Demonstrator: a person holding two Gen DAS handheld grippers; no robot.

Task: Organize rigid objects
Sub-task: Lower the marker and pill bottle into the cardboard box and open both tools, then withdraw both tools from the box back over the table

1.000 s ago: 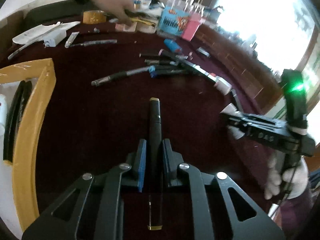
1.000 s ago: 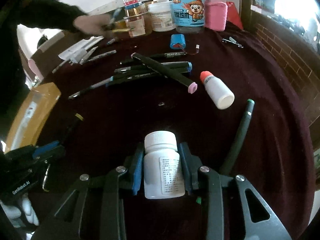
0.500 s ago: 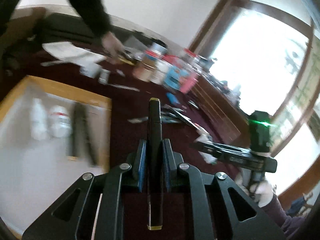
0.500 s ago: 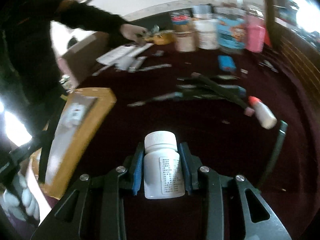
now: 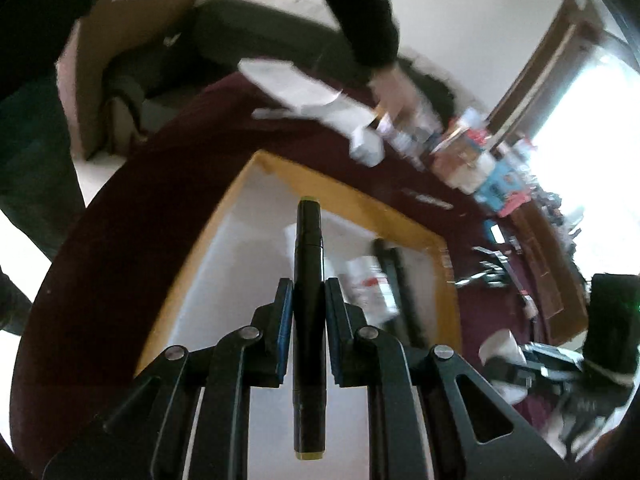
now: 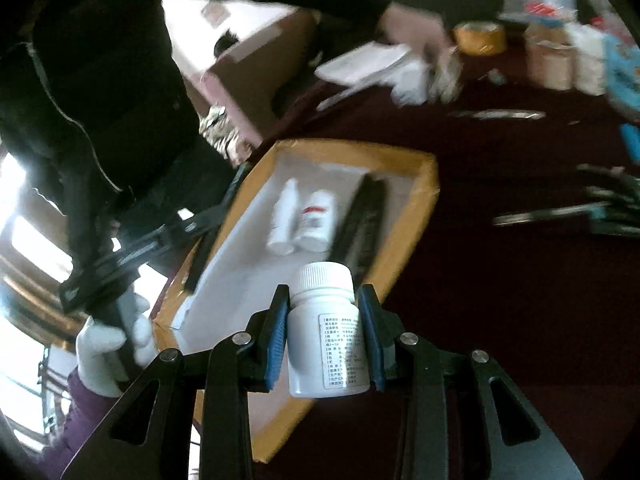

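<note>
My left gripper (image 5: 307,286) is shut on a black marker (image 5: 307,264) with yellow ends, held above the near part of a yellow-rimmed box (image 5: 360,200) with a white floor. My right gripper (image 6: 323,294) is shut on a white pill bottle (image 6: 326,332) with a printed label, held just above the same box's near rim (image 6: 420,196). In the box lie two white bottles (image 6: 304,216) and black markers (image 6: 362,220). The left gripper also shows in the right wrist view (image 6: 188,228) at the box's left side.
The dark red tablecloth (image 6: 500,300) carries loose pens and markers (image 6: 600,208) on the right. Jars, a tape roll (image 6: 478,38) and white papers (image 6: 368,64) stand at the far edge. Another person's hand (image 6: 416,28) reaches there. A cardboard box (image 5: 120,40) sits beyond the table.
Both grippers have swung left from the scattered pens to over the yellow-rimmed box, each still holding its object. The views are blurred by motion.
</note>
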